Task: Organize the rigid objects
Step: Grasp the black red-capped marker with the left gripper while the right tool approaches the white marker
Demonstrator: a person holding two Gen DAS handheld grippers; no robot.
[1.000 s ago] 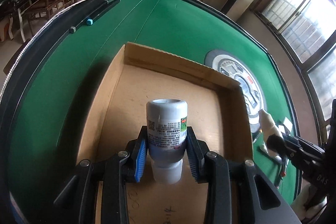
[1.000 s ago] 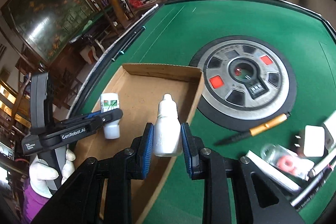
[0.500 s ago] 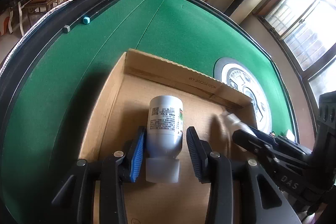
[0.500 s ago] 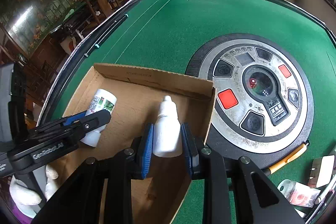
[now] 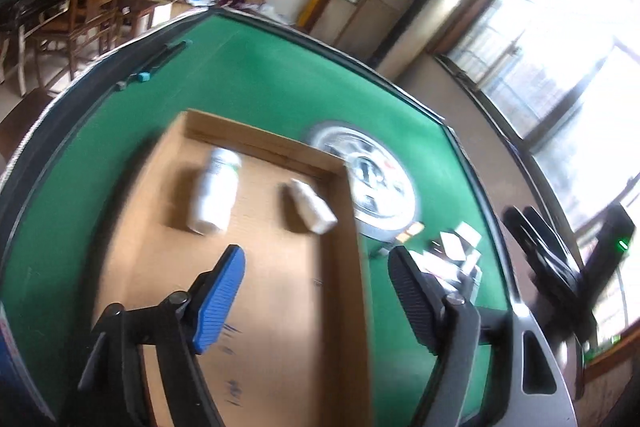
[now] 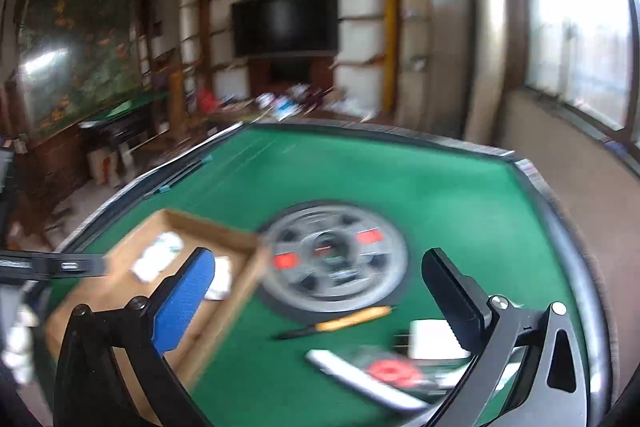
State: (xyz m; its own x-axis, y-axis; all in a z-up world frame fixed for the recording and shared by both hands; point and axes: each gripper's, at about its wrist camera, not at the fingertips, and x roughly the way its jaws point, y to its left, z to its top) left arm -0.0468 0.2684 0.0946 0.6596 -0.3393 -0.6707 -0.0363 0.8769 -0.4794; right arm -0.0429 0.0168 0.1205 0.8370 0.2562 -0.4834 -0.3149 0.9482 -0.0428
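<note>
While both claws stand wide and hold nothing, the white bottle [image 5: 215, 195] and small dropper bottle [image 5: 311, 206] lie on their sides in the cardboard tray [image 5: 280, 307], beyond the left gripper [image 5: 316, 295]; the tray sits left of the right gripper [image 6: 320, 291].

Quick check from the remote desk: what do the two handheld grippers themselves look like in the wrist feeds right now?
Both match: the left gripper and right gripper have black linkage arms with silver pivot bolts, one finger faced with a ribbed blue pad, the other ribbed black. No cables are visible. The right feed is motion-blurred.
</note>
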